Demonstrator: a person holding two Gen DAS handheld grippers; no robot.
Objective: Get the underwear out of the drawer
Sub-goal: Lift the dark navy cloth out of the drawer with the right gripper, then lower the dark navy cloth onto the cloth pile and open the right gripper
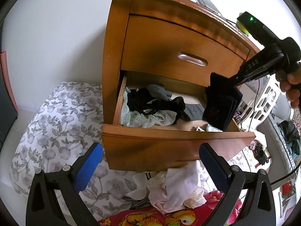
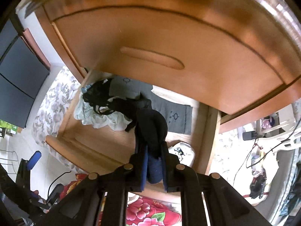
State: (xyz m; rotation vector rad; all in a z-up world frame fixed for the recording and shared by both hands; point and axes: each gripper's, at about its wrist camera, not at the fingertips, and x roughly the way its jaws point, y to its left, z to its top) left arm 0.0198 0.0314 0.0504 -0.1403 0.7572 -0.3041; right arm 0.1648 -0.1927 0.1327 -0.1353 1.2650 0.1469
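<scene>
The wooden nightstand's lower drawer (image 1: 169, 137) stands pulled out. Inside lie a black lace garment (image 1: 150, 103), pale mint underwear (image 1: 139, 118) and a grey piece (image 1: 160, 91). My right gripper (image 1: 233, 82) points steeply down over the drawer's right end, shut on a folded dark navy underwear (image 1: 220, 105) that hangs clear above the drawer floor. The right wrist view shows the same folded piece (image 2: 152, 130) pinched between the blue pads of the right gripper (image 2: 152, 146). My left gripper (image 1: 148, 150) is in front of the drawer's front panel, open, with nothing between its fingers.
The upper drawer (image 1: 178, 56) is closed, close behind the right gripper. A heap of white and pink garments (image 1: 173, 188) lies under the drawer on a red flowered blanket (image 1: 169, 218). Grey flowered bedding (image 1: 52, 124) fills the left. A white plastic basket (image 1: 263, 101) and cables are at right.
</scene>
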